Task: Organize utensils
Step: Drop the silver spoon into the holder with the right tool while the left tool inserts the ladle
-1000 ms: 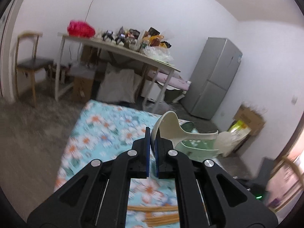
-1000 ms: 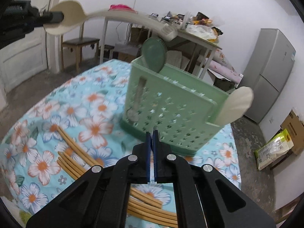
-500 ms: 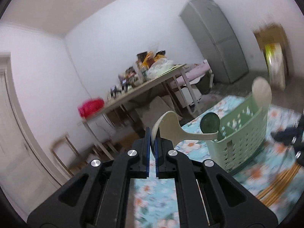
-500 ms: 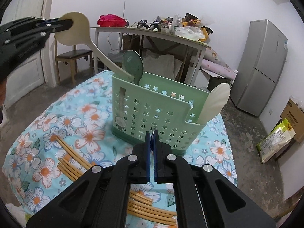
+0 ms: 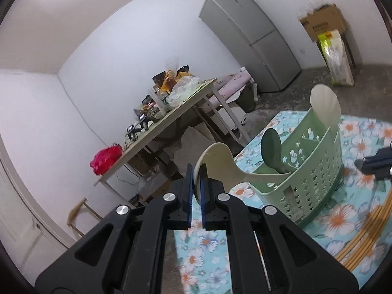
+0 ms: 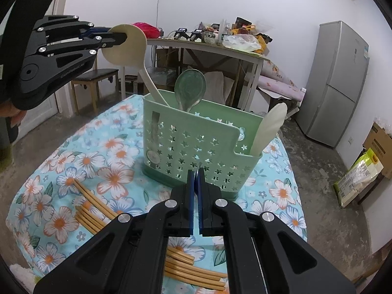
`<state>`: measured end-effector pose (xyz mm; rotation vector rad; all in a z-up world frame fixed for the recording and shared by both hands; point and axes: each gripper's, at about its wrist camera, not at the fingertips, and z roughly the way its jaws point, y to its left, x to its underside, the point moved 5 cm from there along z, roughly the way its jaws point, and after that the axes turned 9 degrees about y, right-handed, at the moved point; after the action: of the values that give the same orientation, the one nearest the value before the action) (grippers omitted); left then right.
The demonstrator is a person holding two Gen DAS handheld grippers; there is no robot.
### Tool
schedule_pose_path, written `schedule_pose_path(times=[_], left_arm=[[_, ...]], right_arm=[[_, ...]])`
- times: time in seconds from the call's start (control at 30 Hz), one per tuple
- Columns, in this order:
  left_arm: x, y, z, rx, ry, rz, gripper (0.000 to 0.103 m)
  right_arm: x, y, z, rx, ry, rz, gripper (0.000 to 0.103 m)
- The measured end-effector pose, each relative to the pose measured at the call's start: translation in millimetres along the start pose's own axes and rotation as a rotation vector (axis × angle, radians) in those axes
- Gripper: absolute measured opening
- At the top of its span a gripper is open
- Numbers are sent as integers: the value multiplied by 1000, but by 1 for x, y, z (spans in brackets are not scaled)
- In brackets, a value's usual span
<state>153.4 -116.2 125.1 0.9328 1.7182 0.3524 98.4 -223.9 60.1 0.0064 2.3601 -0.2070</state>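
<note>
A green perforated utensil basket (image 6: 196,144) stands on the floral tablecloth (image 6: 93,161); it also shows in the left wrist view (image 5: 316,171). My left gripper (image 5: 195,171) is shut on the bowl of a cream spoon (image 5: 220,161), whose handle reaches down into the basket's left compartment (image 6: 152,83). A dark green spoon (image 6: 189,85) stands beside it. Another cream spoon (image 6: 269,127) leans in the right compartment. My right gripper (image 6: 195,174) is shut just in front of the basket; a thin metallic edge shows between its pads.
Several bamboo chopsticks (image 6: 98,210) lie on the cloth near the front, also in the left wrist view (image 5: 362,235). Behind stand a cluttered table (image 6: 208,41), a chair (image 6: 95,76), a grey fridge (image 6: 335,83) and boxes (image 6: 377,142) on the floor.
My left gripper has swung the cream spoon upright and lowered its handle into the basket's left compartment beside the green spoon. My right gripper has stayed shut in front of the basket.
</note>
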Motion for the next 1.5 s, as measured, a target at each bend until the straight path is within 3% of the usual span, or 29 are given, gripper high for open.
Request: schedule_pose_path(times=[0.3, 0.47, 0.63, 0.73, 0.87, 0.97, 1.03, 1.2, 1.3, 1.5], left_arm=[[-21, 1, -4, 28, -53, 274, 3], [-32, 4, 8, 172, -3, 330, 3], [-32, -2, 36, 224, 73, 345, 7], [-31, -8, 44, 281, 98, 306, 10], [-28, -12, 52, 359, 133, 207, 36], [-28, 1, 56, 479, 146, 44, 46], [-28, 15, 58, 574, 147, -79, 47], [-19, 56, 61, 724, 102, -384, 57], [-9, 76, 64, 755, 74, -521, 62], [2, 80, 65, 756, 74, -568, 62]], right_arm=[[1, -1, 1, -10, 0, 8, 3], [2, 1, 1, -21, 4, 12, 3], [3, 1, 1, -27, 4, 18, 3], [3, 0, 2, -34, 5, 24, 3], [3, 0, 2, -38, 5, 28, 3], [4, -2, 1, -41, 2, 34, 3], [4, -4, 1, -46, 1, 43, 3], [5, -5, 0, -53, -1, 51, 3], [5, -6, 1, -63, 1, 59, 3], [3, -7, -2, -67, -3, 72, 3]])
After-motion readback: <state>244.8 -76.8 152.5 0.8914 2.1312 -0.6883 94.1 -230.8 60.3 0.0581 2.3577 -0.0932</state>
